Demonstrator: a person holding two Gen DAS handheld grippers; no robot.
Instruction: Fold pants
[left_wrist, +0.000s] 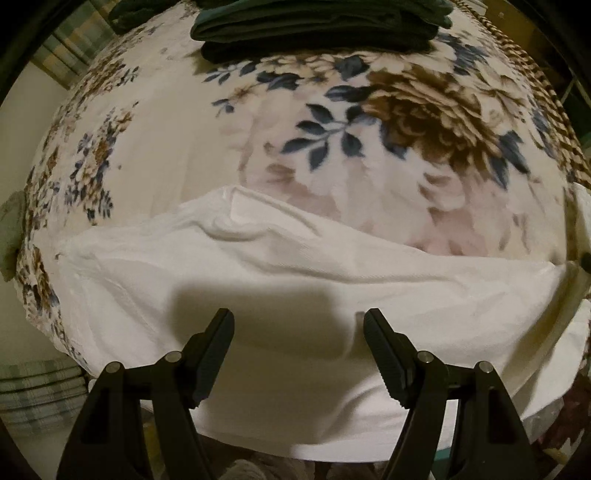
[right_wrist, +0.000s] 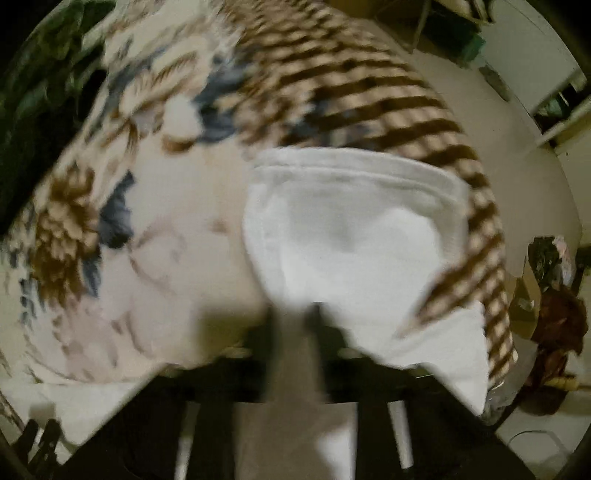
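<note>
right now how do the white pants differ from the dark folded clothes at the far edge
The white pants lie spread and wrinkled across the floral blanket, near the open left gripper; the dark clothes sit folded in a stack at the far edge. The pants are white, the stack dark green. Both rest on the blanket.

The left gripper (left_wrist: 299, 321) hangs with its jaws spread wide and nothing between them, while the right gripper (right_wrist: 301, 314), motion-blurred, has its fingers drawn close together, pinching white cloth.
</note>
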